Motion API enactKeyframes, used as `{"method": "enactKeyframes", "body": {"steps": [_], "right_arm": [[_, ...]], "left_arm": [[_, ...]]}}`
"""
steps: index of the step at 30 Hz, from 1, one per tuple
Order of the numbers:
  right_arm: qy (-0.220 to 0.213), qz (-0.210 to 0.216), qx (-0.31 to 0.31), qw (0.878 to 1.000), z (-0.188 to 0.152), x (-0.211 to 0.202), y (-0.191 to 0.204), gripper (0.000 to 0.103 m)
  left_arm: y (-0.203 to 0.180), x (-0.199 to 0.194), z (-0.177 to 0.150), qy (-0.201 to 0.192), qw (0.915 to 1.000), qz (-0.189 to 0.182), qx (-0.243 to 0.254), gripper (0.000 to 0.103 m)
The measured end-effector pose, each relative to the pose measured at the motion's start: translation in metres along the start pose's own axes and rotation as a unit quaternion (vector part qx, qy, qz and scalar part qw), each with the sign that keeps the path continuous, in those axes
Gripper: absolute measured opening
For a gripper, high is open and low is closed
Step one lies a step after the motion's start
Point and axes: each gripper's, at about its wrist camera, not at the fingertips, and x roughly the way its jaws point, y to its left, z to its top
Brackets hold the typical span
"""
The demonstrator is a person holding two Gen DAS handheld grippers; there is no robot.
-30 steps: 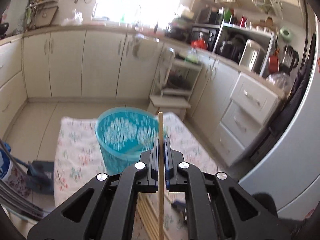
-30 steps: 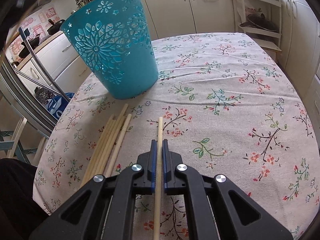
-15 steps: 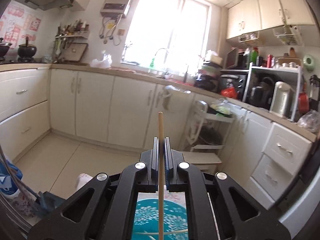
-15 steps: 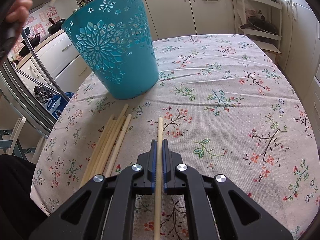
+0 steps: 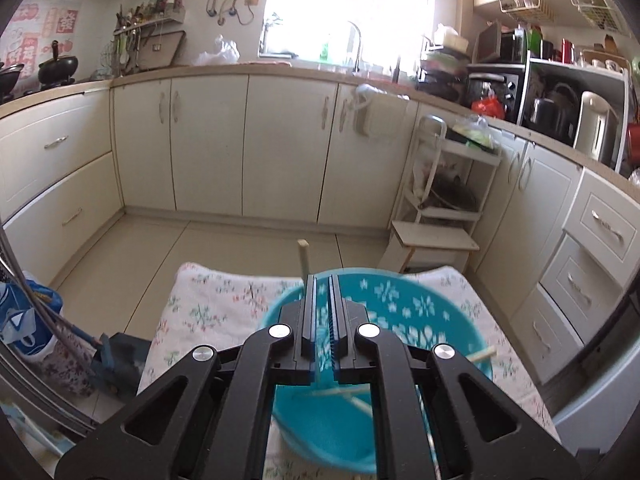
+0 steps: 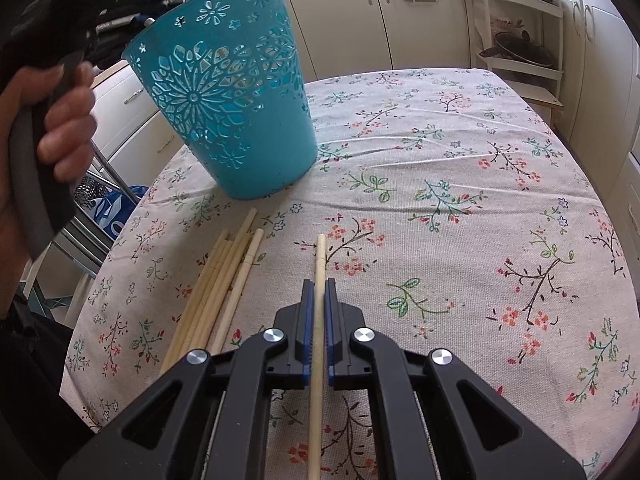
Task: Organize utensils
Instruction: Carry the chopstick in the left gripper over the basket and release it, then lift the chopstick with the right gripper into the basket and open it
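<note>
Clamping a chopstick (image 6: 319, 280), the right gripper (image 6: 319, 292) hovers near the bin (image 6: 224, 120); the left gripper (image 5: 322, 300), over the bin, is opening, nothing between its pads.

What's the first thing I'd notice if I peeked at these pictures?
The big teal basket with flower cut-outs, standing at the far left of the flowery tablecloth. In front of it the right claw is shut on one chopstick, with a bundle of chopsticks lying just to its left. Above the basket's mouth the left claw is opening, and a tilted stick pokes up loose at its tips.
</note>
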Motion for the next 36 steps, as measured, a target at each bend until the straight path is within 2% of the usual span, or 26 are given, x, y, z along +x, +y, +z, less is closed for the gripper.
{"method": "enactKeyframes", "body": {"steps": [3, 4, 6, 8, 13, 17, 24, 27, 32, 33, 36], "right_arm": [[-0.001, -0.002, -0.001, 1.0, 0.001, 0.0, 0.001, 0.004], [-0.001, -0.003, -0.001, 1.0, 0.001, 0.0, 0.001, 0.004], [-0.001, -0.003, -0.001, 1.0, 0.001, 0.001, 0.001, 0.004], [-0.001, 0.001, -0.003, 1.0, 0.0, 0.001, 0.002, 0.009], [-0.003, -0.004, -0.024, 1.0, -0.001, 0.001, 0.01, 0.018], [-0.005, -0.016, -0.047, 0.999, -0.002, 0.002, 0.018, 0.025], [0.001, -0.011, -0.042, 0.999, -0.001, 0.002, 0.017, 0.027], [0.017, -0.011, -0.037, 0.999, 0.003, 0.003, 0.017, 0.028], [0.054, -0.055, -0.096, 0.992, 0.008, 0.006, 0.03, 0.028], [0.057, -0.069, -0.112, 0.99, 0.008, 0.007, 0.032, 0.028], [0.056, -0.077, -0.121, 0.988, 0.011, 0.009, 0.031, 0.028]], "left_arm": [[0.005, -0.014, -0.01, 0.012, 0.9999, -0.001, 0.001, 0.024], [0.007, -0.022, -0.013, 0.01, 0.9999, 0.0, -0.003, 0.035], [0.012, -0.036, -0.016, 0.008, 0.9999, -0.004, -0.008, 0.044], [0.019, -0.05, -0.018, 0.004, 0.9998, -0.003, -0.018, 0.052], [0.046, -0.077, -0.025, 0.0, 0.9979, -0.005, -0.064, 0.056], [0.065, -0.081, -0.031, 0.005, 0.9957, 0.001, -0.092, 0.057], [0.087, -0.085, -0.037, 0.018, 0.9919, 0.006, -0.126, 0.057], [0.092, -0.088, -0.041, 0.021, 0.99, 0.01, -0.139, 0.062], [0.1, -0.083, -0.045, 0.035, 0.9882, 0.016, -0.148, 0.064], [0.101, -0.082, -0.046, 0.037, 0.9878, 0.017, -0.15, 0.064], [0.103, -0.08, -0.046, 0.044, 0.9874, 0.013, -0.152, 0.065]]}}
